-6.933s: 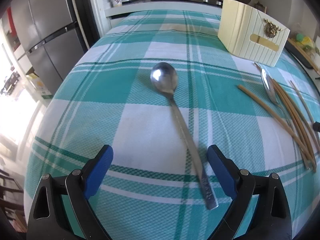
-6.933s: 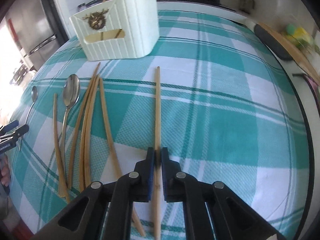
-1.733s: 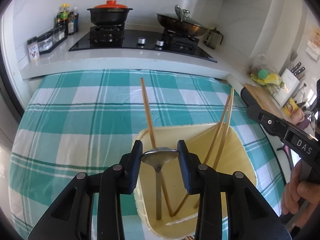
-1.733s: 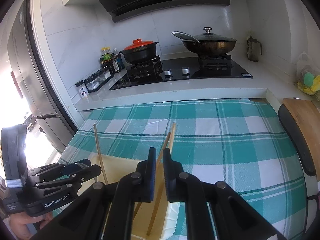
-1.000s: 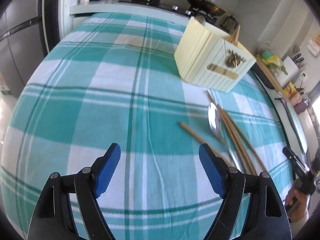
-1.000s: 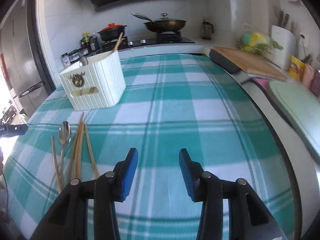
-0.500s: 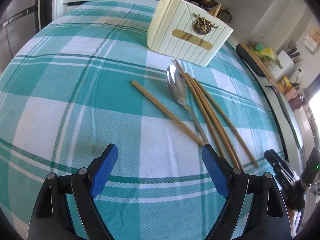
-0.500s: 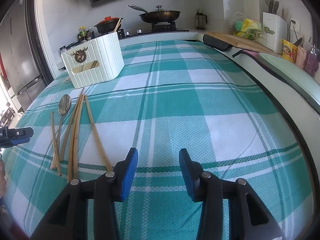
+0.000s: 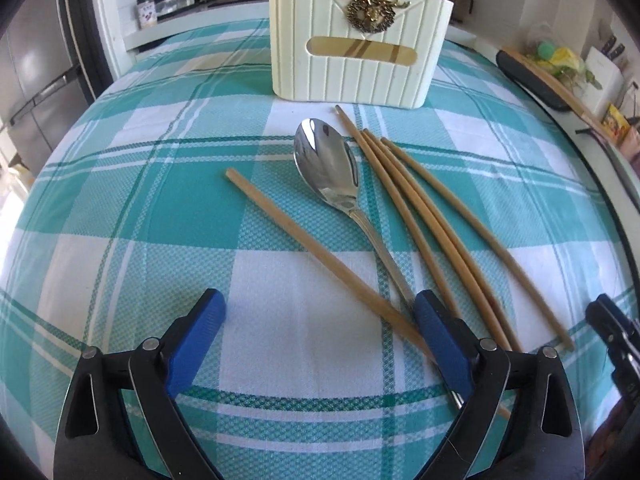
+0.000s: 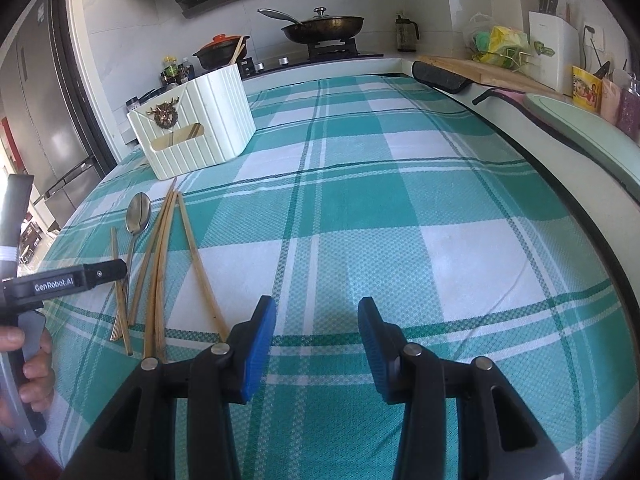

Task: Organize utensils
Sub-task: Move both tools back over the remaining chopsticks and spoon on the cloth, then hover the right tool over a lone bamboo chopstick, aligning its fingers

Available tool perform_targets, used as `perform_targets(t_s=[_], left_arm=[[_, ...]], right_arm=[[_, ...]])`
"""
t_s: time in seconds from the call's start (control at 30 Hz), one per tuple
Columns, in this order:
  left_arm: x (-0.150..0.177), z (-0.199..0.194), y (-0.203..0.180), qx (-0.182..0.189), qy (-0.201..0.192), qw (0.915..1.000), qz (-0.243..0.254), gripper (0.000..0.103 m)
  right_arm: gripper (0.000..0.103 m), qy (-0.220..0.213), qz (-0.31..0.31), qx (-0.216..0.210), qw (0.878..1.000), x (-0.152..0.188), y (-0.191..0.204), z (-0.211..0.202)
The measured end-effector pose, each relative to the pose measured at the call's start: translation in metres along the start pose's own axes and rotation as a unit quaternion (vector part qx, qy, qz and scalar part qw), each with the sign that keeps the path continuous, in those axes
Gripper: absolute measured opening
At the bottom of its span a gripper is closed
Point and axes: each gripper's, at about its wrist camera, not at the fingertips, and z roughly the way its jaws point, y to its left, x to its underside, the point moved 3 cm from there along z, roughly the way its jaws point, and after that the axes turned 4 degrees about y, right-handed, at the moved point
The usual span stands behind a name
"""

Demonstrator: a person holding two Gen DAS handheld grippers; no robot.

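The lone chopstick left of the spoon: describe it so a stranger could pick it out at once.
Start at the cream ribbed utensil holder on the teal plaid tablecloth. In front of it lies a metal spoon among loose chopsticks. The lone chopstick is the only one on the spoon's left, lying apart from the four chopsticks fanned on its right.

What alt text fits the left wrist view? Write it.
The open left gripper hovers over a metal spoon and five wooden chopsticks lying on a teal plaid tablecloth. Behind them stands a cream ribbed utensil holder.
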Motion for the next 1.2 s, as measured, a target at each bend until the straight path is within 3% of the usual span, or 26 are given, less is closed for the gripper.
perform_targets(t_s=[0.47, 0.7, 0.9, 1.0, 1.07, 1.2], left_arm=[[0.017, -0.011, 0.025, 0.007, 0.026, 0.9988, 0.041, 0.099], [0.031, -0.017, 0.015, 0.010, 0.038, 0.9962, 0.078, 0.099], [0.034, -0.019, 0.016, 0.003, 0.043, 0.9946, 0.094, 0.100], [0.034, -0.020, 0.023, -0.001, 0.048, 0.9937, 0.101, 0.100], [0.035, -0.020, 0.030, -0.002, 0.053, 0.9930, 0.105, 0.100], [0.034, -0.022, 0.048, -0.014, 0.056, 0.9922, 0.111, 0.100]], right_arm=[[0.044, 0.006, -0.009, -0.005, 1.000, -0.001, 0.003, 0.001], [0.044, 0.038, -0.111, -0.043, 0.992, -0.021, 0.042, 0.007], [0.044, 0.083, -0.223, -0.051, 0.970, -0.024, 0.084, 0.031], [0.034, 0.095, -0.248, -0.039, 0.963, -0.018, 0.094, 0.040], [0.013, 0.097, -0.229, -0.043, 0.968, -0.020, 0.092, 0.039], [0.008, 0.093, -0.168, -0.022, 0.981, -0.025, 0.073, 0.038]])
